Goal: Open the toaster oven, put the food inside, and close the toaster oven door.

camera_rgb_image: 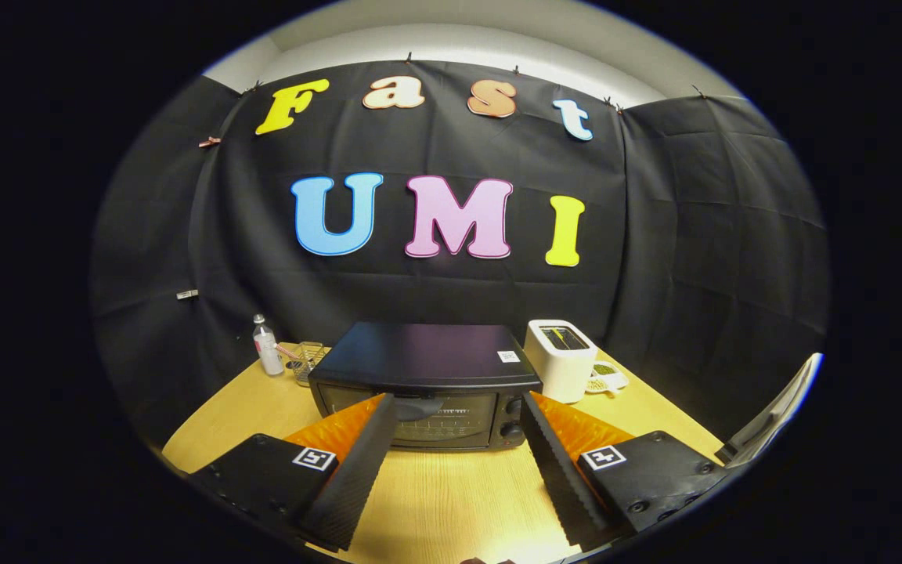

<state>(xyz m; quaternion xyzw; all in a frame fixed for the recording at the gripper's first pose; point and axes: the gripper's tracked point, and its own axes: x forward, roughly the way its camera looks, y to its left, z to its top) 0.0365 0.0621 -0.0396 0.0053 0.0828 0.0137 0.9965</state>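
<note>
Tongs (457, 401) spread wide, nothing between the fingers, held above the wooden tabletop (451, 501); bare wood shows in the gap between them. Each finger carries a square black-and-white marker near its base. Just ahead of the fingertips, centred between them, sits the toaster oven (426, 384): black body, flat dark top with a small white sticker near its right rear corner, glass door (412, 417) shut and upright, with its handle along the upper edge. Two round knobs (511, 419) are stacked on the oven's front panel, close to the right fingertip. The fingertips frame the door on either side; contact cannot be judged, though they appear short of it. Beyond the oven to the right, just beside its rear corner, stands a white pop-up toaster (561, 359), and behind that a small white dish (606, 380) with green and pale contents. Beyond the oven to the left: a clear glass (308, 362), then a small clear bottle (267, 345) with a white label. Far right of the right finger, a pale slanted edge of some object (780, 411), not identifiable. Black cloth wall behind everything.
</note>
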